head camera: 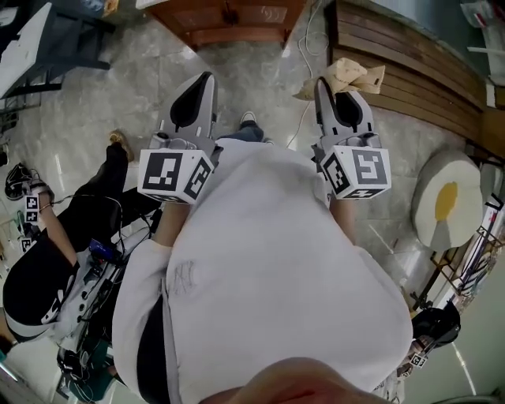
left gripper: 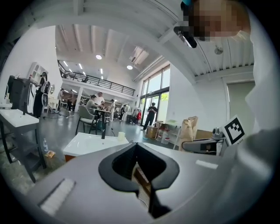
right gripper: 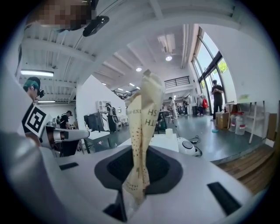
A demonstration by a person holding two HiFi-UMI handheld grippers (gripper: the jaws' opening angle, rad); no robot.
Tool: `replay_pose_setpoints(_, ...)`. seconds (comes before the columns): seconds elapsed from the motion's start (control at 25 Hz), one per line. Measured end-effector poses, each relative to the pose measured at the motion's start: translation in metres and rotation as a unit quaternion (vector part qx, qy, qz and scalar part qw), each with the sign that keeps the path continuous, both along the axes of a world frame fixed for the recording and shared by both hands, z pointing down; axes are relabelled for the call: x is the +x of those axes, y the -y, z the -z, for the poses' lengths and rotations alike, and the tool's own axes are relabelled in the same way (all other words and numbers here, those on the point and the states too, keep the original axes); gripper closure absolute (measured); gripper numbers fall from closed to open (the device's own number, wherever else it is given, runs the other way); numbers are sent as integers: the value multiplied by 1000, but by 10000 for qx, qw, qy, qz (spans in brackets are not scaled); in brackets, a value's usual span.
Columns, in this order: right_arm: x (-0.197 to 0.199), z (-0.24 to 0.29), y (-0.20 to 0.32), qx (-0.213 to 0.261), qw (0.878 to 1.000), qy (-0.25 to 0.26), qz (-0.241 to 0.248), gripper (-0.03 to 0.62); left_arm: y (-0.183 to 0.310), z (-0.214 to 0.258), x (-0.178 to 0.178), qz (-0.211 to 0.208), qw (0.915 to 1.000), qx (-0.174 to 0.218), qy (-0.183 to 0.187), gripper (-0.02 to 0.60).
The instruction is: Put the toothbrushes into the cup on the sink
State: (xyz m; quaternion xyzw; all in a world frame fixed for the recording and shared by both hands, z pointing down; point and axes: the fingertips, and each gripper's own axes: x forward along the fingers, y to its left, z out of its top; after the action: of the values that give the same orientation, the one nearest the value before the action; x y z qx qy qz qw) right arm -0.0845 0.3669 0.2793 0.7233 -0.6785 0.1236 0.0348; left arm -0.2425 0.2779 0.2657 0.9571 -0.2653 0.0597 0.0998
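Observation:
In the head view I hold both grippers out in front of my white shirt, above a marble floor. My right gripper (head camera: 330, 88) is shut on a crumpled beige paper wrapper (head camera: 351, 75) with dark print. In the right gripper view the wrapper (right gripper: 144, 113) stands up between the jaws of that gripper (right gripper: 139, 175) and hides the middle of the room. The jaws of my left gripper (head camera: 202, 83) lie together with nothing between them. In the left gripper view only a thin slit shows at the left gripper (left gripper: 136, 148). No toothbrush, cup or sink shows in any view.
A wooden cabinet (head camera: 229, 20) stands ahead and a slatted wooden bench (head camera: 410, 71) runs along the right. A round egg-shaped cushion (head camera: 446, 201) lies at the right. A person in black (head camera: 47, 268) sits at my left among cables. A low white table (left gripper: 89, 142) is ahead.

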Motion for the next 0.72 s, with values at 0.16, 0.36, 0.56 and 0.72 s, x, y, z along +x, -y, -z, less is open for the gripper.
replay_pose_setpoints(0.16, 13, 17, 12, 157, 9998, -52, -129, 526, 22, 14, 13, 6, 9999, 124, 9, 597)
replay_pose_setpoints(0.36, 14, 7, 63, 152, 9987, -74, -475, 526, 75, 2, 15, -289, 9996, 19, 33, 597)
replay_pose_setpoints(0.56, 10, -3, 99, 67, 9977, -9, -670, 526, 123, -9, 2, -195, 9996, -216, -29, 597)
replay_pose_setpoints(0.72, 9, -4, 108, -9, 9980, -18, -627, 526, 131, -13, -1, -105, 9997, -215, -16, 597)
